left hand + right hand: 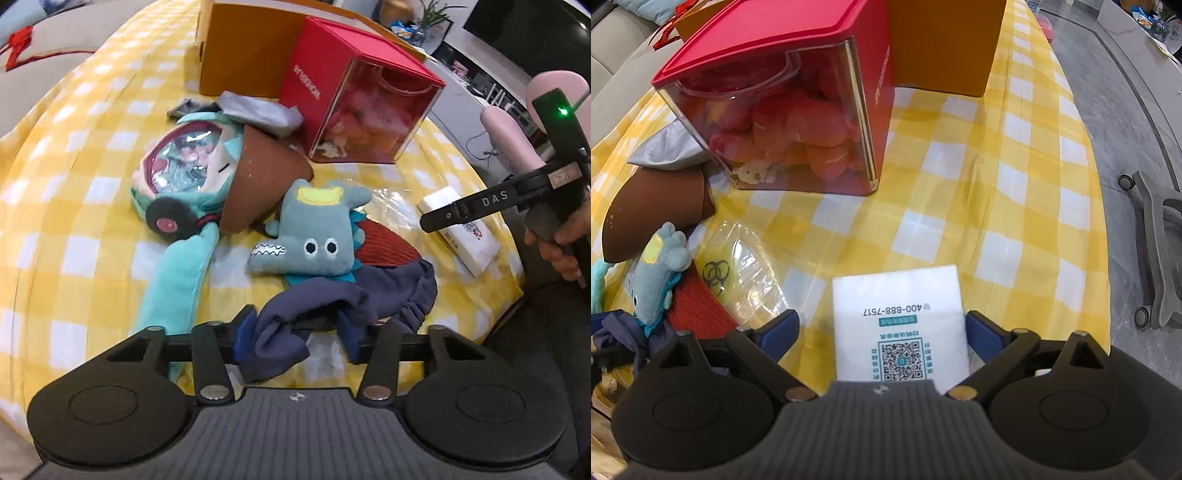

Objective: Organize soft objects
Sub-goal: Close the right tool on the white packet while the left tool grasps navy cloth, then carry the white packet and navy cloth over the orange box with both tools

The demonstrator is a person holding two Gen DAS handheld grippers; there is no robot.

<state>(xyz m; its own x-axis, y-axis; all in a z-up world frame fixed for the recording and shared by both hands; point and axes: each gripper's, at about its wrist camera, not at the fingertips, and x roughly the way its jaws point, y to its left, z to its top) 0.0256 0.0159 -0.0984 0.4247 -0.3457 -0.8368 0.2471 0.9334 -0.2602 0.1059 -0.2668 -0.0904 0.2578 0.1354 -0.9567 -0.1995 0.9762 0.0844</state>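
Two grippers work: the left gripper (295, 325), jaws partly apart, has navy cloth (332, 306) bunched between them just below the shark toy (314, 240); the right gripper (882, 332) straddles the white packet (899, 314), not pinching.

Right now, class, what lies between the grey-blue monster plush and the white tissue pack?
A clear plastic bag with a black biohazard mark lies flat on the yellow checked cloth, between the monster plush and the tissue pack. The right wrist view shows it best.

The right tongs (882, 328) stand spread around a white packet (899, 317) on the yellow checked cloth (997, 184).
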